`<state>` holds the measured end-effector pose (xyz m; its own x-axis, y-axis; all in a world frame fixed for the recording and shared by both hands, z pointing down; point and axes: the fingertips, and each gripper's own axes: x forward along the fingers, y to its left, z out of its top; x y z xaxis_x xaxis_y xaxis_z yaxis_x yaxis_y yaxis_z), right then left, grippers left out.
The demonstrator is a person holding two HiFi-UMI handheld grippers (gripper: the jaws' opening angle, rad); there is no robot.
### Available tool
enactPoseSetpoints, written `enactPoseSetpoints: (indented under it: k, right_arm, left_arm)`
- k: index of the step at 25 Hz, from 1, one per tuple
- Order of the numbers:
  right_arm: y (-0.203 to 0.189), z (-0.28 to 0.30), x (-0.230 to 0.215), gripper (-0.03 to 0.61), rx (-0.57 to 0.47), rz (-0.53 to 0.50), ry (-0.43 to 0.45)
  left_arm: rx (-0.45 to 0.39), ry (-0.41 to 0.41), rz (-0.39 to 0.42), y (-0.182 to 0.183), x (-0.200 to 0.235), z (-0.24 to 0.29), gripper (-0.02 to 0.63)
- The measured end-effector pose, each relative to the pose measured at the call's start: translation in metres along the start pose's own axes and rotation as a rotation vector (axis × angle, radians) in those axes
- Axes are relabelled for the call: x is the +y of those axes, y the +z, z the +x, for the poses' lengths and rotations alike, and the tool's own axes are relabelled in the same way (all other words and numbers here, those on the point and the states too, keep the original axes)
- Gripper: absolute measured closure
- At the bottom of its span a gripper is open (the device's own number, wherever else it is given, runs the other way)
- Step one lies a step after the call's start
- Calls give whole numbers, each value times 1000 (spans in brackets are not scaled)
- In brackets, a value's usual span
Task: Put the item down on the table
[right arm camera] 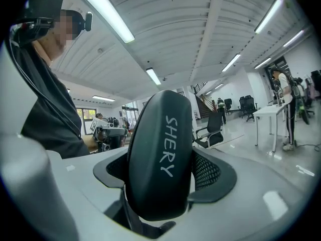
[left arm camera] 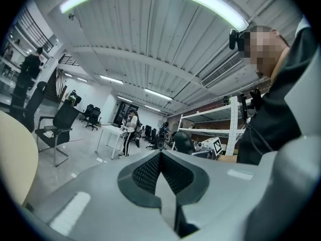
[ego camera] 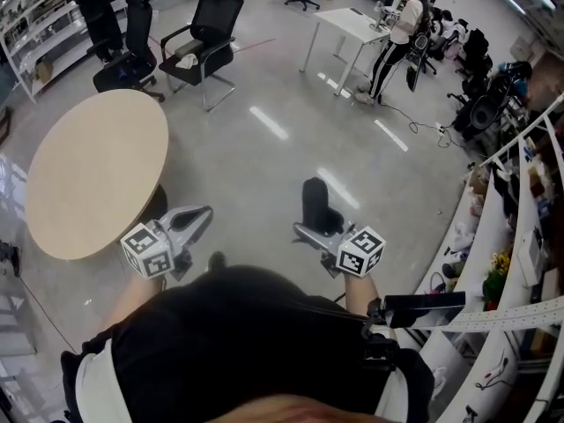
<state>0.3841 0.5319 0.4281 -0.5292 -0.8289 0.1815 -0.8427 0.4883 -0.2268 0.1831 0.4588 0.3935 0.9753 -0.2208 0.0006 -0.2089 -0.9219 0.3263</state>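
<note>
A black oval case [ego camera: 315, 203] printed "SHERY" [right arm camera: 160, 159] stands upright between the jaws of my right gripper [ego camera: 304, 229], which is shut on it and held over the grey floor. In the right gripper view the case fills the gap and both mesh pads [right arm camera: 208, 170] press its sides. My left gripper [ego camera: 207, 211] is level beside it, its jaws together with nothing between them [left arm camera: 160, 157]. The round beige table [ego camera: 97, 170] lies ahead to the left, apart from both grippers; its edge shows in the left gripper view [left arm camera: 15, 154].
Black office chairs [ego camera: 207, 33] stand beyond the round table. A white desk [ego camera: 352, 25] with a person [ego camera: 397, 33] beside it is at the back. White shelving [ego camera: 520, 236] full of gear runs along the right side. Grey floor lies between.
</note>
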Motion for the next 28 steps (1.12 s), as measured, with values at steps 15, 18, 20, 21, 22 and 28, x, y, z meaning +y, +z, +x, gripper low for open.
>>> enactPoseSetpoints:
  k: [15, 18, 20, 21, 22, 28]
  right_arm:
    - [114, 154, -155, 212, -31, -97, -117]
    - [121, 185, -179, 212, -11, -91, -103]
    - [122, 197, -198, 212, -5, -73, -103]
    - [123, 201, -210, 212, -7, -60, -106]
    - [124, 204, -221, 212, -11, -48, -109]
    - [131, 244, -294, 212, 8, -24, -20]
  left_arm:
    - [-8, -138, 9, 91, 222, 135, 620]
    - [-5, -136, 17, 107, 256, 154, 620]
    - [-8, -119, 9, 114, 276, 163, 620]
    - [-7, -109, 4, 117, 285, 168, 620]
    - [-6, -99, -2, 118, 295, 173, 620]
    - [-25, 8, -11, 120, 350, 212, 620]
